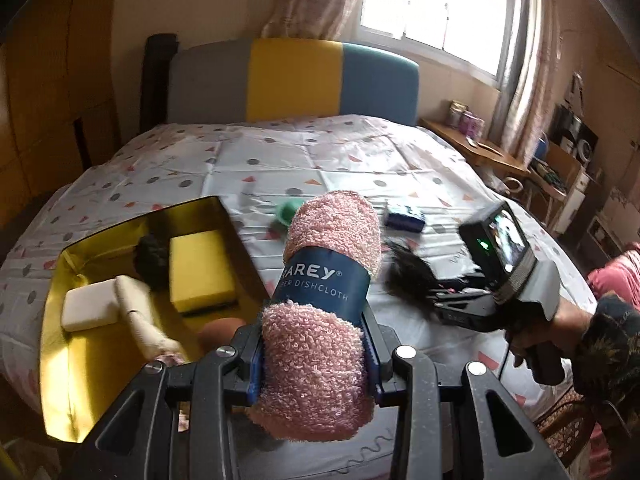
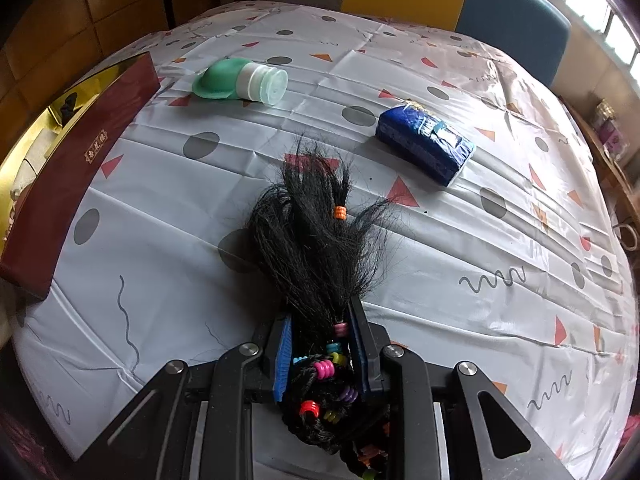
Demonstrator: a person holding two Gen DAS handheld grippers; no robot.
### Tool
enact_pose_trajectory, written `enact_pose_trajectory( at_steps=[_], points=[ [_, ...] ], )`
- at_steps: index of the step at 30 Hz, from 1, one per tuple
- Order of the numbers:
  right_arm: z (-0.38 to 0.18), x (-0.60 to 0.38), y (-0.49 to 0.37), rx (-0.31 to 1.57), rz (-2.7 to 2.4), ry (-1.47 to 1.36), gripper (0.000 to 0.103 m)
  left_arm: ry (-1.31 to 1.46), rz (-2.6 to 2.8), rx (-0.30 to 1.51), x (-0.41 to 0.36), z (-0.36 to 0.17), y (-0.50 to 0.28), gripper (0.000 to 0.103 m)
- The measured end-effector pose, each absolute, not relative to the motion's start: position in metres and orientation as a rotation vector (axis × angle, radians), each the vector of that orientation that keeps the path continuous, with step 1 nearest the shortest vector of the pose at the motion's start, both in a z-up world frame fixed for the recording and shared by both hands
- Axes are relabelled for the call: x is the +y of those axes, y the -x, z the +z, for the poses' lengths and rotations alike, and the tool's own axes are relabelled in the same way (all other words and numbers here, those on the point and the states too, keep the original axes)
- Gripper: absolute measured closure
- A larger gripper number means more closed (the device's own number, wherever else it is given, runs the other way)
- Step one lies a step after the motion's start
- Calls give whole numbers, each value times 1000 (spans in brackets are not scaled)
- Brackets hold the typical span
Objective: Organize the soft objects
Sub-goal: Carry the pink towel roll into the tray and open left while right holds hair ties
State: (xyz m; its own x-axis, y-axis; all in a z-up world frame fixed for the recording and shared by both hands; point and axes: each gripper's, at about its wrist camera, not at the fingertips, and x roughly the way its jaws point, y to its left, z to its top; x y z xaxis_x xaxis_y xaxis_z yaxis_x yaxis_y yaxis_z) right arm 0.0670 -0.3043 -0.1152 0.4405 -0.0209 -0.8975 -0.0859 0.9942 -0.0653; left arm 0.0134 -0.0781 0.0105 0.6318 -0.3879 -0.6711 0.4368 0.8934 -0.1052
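We see 1 pink rolled dishcloth, banded by a dark blue paper sleeve, clamped between the jaws of the left gripper; it is held in the air above the near edge of the bed, just right of the box. The jaws of the right gripper are closed on 1 bundle of black hair strung with coloured beads, its loose ends fanned out on the sheet.

In the left wrist view the box, gold inside and dark red outside, lies open on the bed with 5 things we can count in it: 1 yellow sponge, 1 white block, 1 pale cloth doll-like shape, 1 small black fuzzy item and 1 brownish round thing partly hidden by the gripper.

Loose on the sheet lie 2 more things: 1 green squeeze bottle with a white cap, on its side near the box, and 1 blue tissue packet, well apart to its right. Between them and the box the sheet is bare.

Around the bed we see 1 headboard in 3 colours, 1 window with curtains, and 1 wooden side table. A hand in a patterned sleeve holds the right gripper's handle.
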Motion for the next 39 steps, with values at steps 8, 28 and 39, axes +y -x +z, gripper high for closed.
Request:
enact_pose_trajectory(
  at_steps=[8, 28, 39],
  points=[
    [-115, -304, -66, 1112, 36, 109, 76, -12, -372, 766, -33, 9, -29, 65],
    [-116, -303, -68, 1107, 35, 153, 76, 263, 29, 1100, 118, -73, -109, 65],
    [-116, -303, -68, 1106, 36, 156, 76, 218, 65, 1046, 117, -64, -138, 58]
  ],
)
